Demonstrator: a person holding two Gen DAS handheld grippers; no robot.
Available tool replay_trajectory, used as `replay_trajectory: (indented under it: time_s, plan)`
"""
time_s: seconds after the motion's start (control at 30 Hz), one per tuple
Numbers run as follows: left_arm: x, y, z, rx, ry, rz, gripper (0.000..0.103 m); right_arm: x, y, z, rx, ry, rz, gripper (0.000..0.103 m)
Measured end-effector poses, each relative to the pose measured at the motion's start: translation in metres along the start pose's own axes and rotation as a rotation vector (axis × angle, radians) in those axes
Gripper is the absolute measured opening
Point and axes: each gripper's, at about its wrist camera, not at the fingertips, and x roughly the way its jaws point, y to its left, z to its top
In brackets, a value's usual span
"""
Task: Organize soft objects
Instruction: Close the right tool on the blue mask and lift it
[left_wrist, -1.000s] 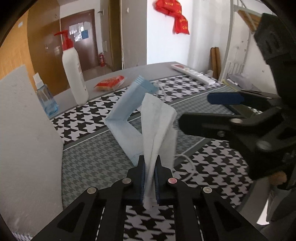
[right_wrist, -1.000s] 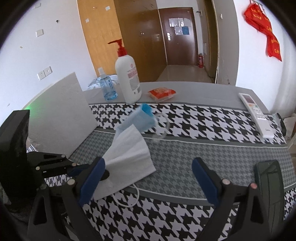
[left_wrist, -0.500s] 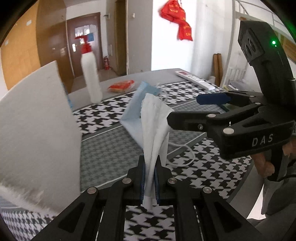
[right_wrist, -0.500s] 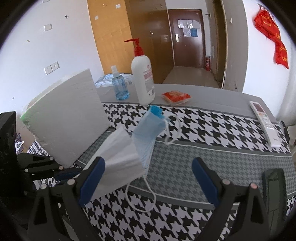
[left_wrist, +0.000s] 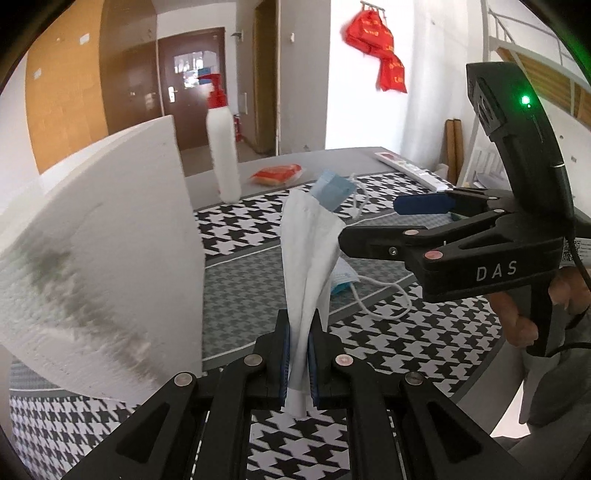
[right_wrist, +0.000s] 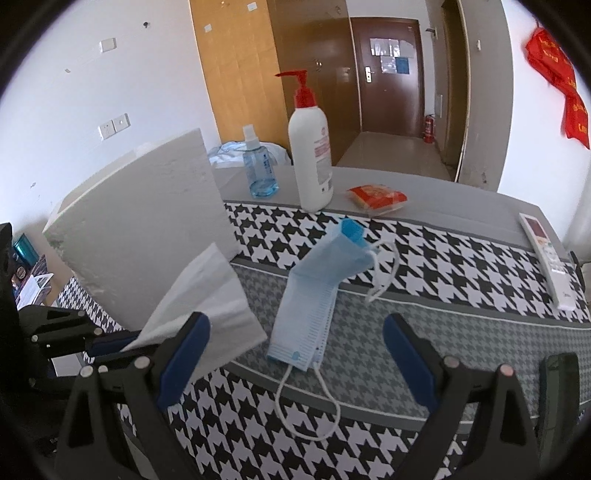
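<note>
The left tool was clamped on the bottom edge of a white tissue, which stood up from its closed fingers. A second earlier the tissue had hung against the blue face mask, the two looking tangled together and lifted; now the mask lay by itself on the grey band of the worktop, its far end propped up and its ear loops trailing over the checked cloth. The tissue had come clear of it and sat nearer the white foam board. That suggests the two soft things have been separated, so each can probably be placed on its own.

The right tool stayed apart and empty, its blue pads spread wide, just above and near the mask's near end. Over the last second the view from it had drawn closer to the mask, so a grasp there looks like the likely next step. The pump bottle, spray bottle, red packet and remote kept their places at the back.
</note>
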Motion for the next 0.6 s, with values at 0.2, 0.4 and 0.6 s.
replay_trajectory:
  time_s: [0.2, 0.4, 0.6]
  plan:
    - [0.000, 0.007, -0.005, -0.023, 0.007, 0.039, 0.009, 0.011, 0.002, -0.001, -0.007, 0.025, -0.012, 0.097]
    - [-0.002, 0.014, -0.010, -0.042, 0.019, 0.067, 0.009, 0.025, 0.003, -0.003, -0.016, 0.065, -0.010, 0.089]
    - [-0.002, 0.019, -0.013, -0.055, 0.020, 0.070, 0.009, 0.044, 0.001, -0.008, -0.009, 0.129, 0.001, 0.078]
